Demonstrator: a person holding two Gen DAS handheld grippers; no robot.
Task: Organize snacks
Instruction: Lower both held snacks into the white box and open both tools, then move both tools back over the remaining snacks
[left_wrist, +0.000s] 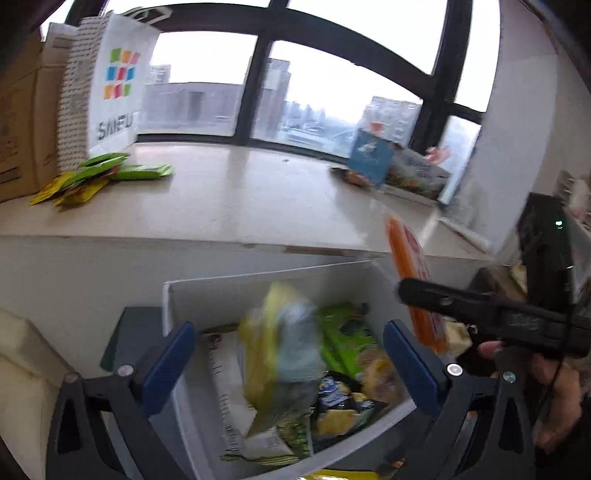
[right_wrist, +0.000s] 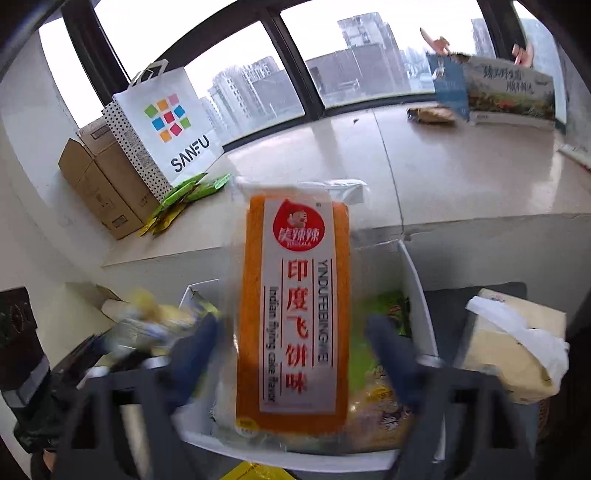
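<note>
1. In the lower centre of both views sits the white storage box, already holding several snack packets; more green sachets lie on the bench at upper left, so sorting looks unfinished.
2. The right hand-held gripper shows wide-set fingers around the orange flying-cake snack pack, held upright above the box; whether it is clamped, I cannot tell.
3. The left hand-held gripper stands apart; a blurred yellow-blue packet sits between its fingers.

Both wrist views close above white bin, facing window — shared sill
</note>
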